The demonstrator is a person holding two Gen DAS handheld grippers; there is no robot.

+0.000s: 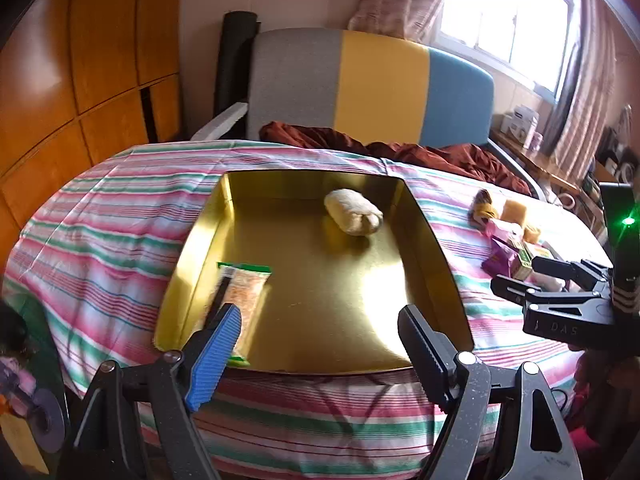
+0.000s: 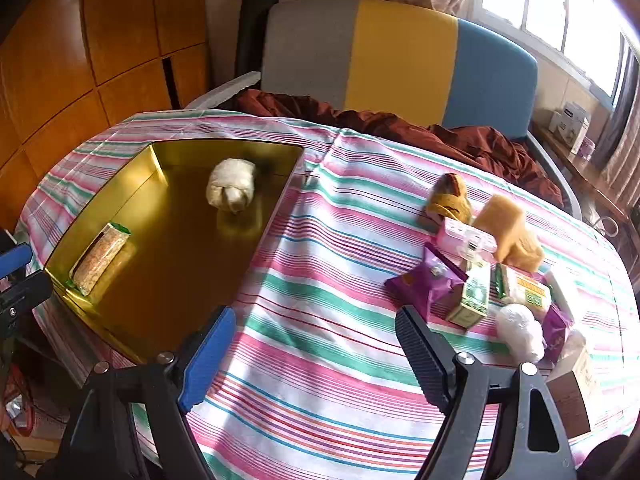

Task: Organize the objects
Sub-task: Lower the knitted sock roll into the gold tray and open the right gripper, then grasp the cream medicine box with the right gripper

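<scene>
Gold tray [image 1: 424,240] sits on striped cloth [image 2: 320,280], mostly bare — I count two things in: cream bundle [image 1: 354,212] near far wall, green-edged packet [image 1: 244,292] by left wall. Bulk of job left: pile of loose items [image 2: 480,272] well apart to tray's right. My left gripper [image 1: 320,344] spread, empty, over tray's near edge. Right gripper [image 2: 316,352] spread, empty — over cloth between tray and pile.

Only legible text: "DAS" in faint raised letters on the right gripper [image 1: 520,280] body, 3 o'clock in left wrist view. Box labels unreadable.
</scene>
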